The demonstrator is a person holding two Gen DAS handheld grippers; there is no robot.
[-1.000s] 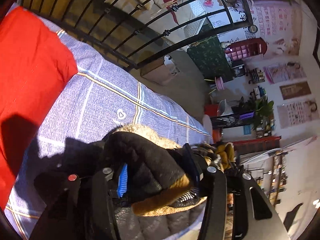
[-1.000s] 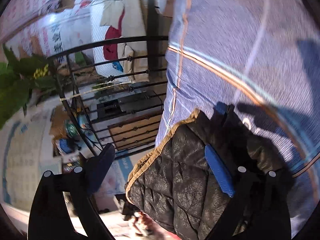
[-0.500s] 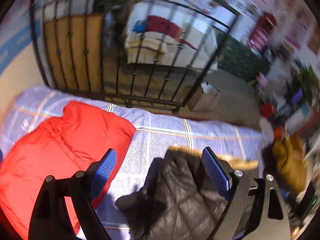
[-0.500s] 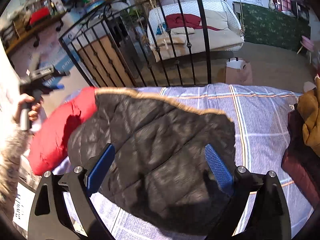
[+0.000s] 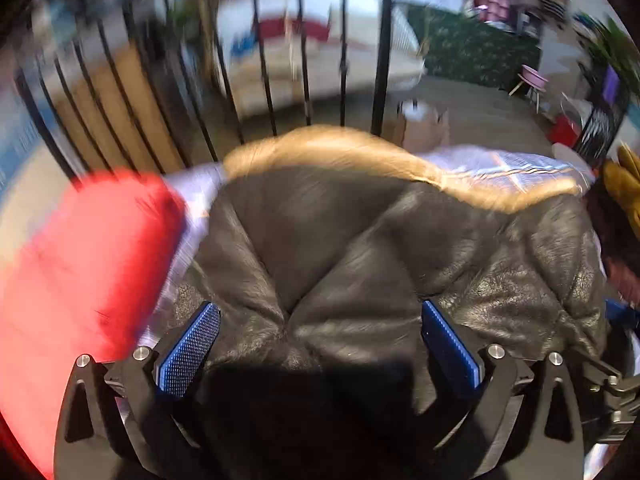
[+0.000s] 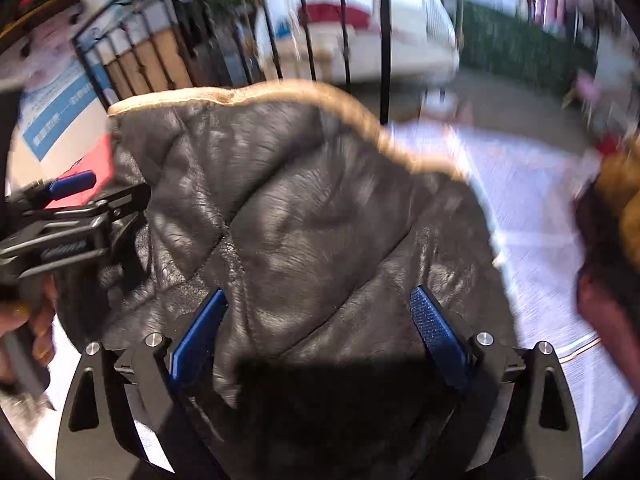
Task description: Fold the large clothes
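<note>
Both tools, left tool (image 5: pixel 320 340) and right tool (image 6: pixel 320 320), now hang released over the black jacket (image 5: pixel 380 248); bare bedsheet (image 6: pixel 532 216) lies at 3 o'clock; only the left view shows the red jacket (image 5: pixel 80 264).

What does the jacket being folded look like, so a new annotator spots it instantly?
Start at the bed with the pale checked sheet in front of black railings. The black quilted jacket lies across it, under both open grippers. A tan fur trim along its far edge sets it apart from the plain red garment beside it.
</note>
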